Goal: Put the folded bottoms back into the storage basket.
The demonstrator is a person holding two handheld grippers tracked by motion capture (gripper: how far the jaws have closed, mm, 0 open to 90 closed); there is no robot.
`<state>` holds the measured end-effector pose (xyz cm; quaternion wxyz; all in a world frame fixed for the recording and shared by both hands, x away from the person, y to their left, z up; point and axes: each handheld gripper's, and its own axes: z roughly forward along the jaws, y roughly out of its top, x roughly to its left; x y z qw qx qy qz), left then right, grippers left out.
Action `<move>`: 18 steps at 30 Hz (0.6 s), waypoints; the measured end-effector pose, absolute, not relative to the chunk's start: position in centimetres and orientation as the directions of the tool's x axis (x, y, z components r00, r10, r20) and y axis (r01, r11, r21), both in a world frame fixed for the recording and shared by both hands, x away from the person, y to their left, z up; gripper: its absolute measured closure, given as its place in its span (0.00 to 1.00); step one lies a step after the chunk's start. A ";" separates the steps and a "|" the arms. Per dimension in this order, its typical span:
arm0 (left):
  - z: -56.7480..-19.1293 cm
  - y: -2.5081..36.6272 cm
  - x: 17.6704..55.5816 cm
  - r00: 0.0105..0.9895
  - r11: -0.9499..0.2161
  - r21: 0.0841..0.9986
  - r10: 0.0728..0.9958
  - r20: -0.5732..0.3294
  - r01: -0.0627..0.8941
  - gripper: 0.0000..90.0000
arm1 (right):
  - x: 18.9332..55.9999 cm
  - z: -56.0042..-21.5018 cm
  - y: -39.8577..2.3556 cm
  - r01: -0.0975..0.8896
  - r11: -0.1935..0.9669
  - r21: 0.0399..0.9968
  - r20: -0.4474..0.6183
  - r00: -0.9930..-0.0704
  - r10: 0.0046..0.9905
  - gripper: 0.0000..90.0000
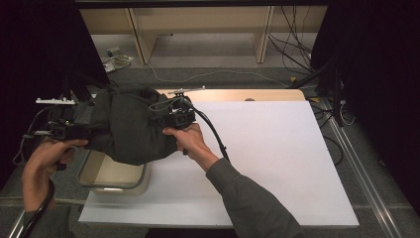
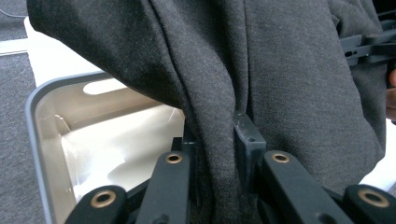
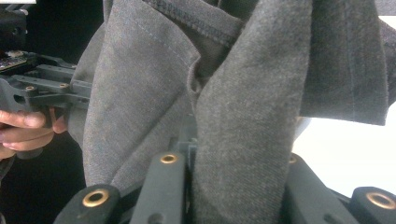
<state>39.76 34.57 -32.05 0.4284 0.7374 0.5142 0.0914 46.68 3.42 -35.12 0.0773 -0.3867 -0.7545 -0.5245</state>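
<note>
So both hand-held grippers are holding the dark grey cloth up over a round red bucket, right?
Not quite. The left hand-held gripper and right hand-held gripper do hold the dark grey cloth up, but under it sits a whitish rectangular bin with rounded corners, not a round red bucket. The high view shows it.

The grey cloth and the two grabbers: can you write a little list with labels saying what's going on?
thing held: dark grey cloth, bunched and lifted
left gripper: shut on a fold of the cloth
right gripper: shut on another fold
underneath: open pale bin, at the white board's left edge
cloth and bin: cloth hangs above the bin; whether they touch is unclear
</note>
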 end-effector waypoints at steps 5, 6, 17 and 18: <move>-32.2 35.4 39.6 0.442 -0.096 0.723 0.843 -0.307 0.684 0.86 | 46.6 -35.3 4.3 0.665 0.156 0.730 0.522 -0.690 0.501 0.84; -32.2 35.5 39.5 0.438 -0.092 0.722 0.845 -0.308 0.685 0.86 | 46.6 -35.4 4.5 0.666 0.155 0.730 0.524 -0.690 0.499 0.84; -32.6 36.3 39.5 0.408 -0.081 0.709 0.860 -0.305 0.700 0.86 | 46.5 -35.9 5.7 0.673 0.158 0.722 0.529 -0.685 0.501 0.84; -32.7 36.4 39.5 0.404 -0.082 0.706 0.863 -0.304 0.704 0.87 | 46.5 -36.0 5.8 0.675 0.161 0.720 0.529 -0.684 0.502 0.84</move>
